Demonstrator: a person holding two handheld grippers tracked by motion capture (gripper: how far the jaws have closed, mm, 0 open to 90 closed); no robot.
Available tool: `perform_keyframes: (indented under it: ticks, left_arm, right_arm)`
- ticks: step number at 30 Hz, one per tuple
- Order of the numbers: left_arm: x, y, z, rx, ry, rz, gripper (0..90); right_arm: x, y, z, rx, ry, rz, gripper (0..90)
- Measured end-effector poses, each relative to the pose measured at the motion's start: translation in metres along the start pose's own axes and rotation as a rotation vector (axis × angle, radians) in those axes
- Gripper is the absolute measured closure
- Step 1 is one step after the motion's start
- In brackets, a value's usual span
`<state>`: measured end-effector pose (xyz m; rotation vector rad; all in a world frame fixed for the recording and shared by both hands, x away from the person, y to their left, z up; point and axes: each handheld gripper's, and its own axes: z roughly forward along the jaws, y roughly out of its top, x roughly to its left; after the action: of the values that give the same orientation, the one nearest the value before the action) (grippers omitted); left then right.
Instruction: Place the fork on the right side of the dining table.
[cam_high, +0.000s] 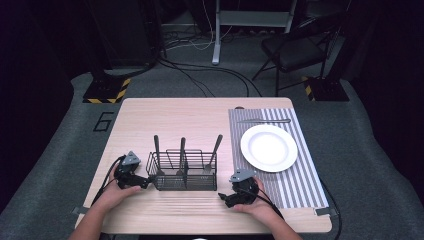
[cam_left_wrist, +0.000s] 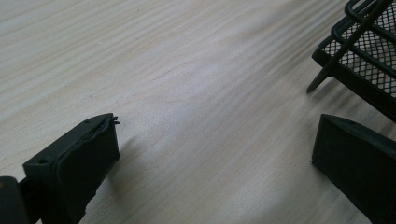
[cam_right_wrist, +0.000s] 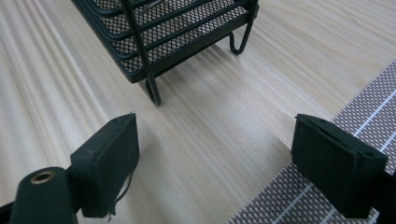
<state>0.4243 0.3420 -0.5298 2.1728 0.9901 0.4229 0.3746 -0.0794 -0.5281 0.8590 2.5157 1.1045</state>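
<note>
1. Left gripper (cam_high: 142, 181): rests low on the wooden table (cam_high: 175, 117), just beside the left end of the wire caddy (cam_high: 183, 172); jaws released, bare tabletop between them
2. Right gripper (cam_high: 223, 196): near the caddy's front right corner, at the edge of the striped placemat (cam_high: 300, 187); jaws spread wide, grasping nothing
3. Wire caddy: stands upright at the table's front centre, between the two grippers, with three utensil handles (cam_high: 182, 150) rising from it
4. White plate (cam_high: 269, 148): lies on the placemat, right of the caddy, with a knife (cam_high: 264, 121) beyond it
</note>
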Motion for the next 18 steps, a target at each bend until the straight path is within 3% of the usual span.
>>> perform_keyframes:
  ticks: [18]
  left_arm:
    - [0.0000, 0.0000, 0.0000, 0.001, 0.000, -0.001, 0.2]
  right_arm:
    - [0.0018, -0.0002, -0.0008, -0.007, -0.009, 0.011, 20.0]
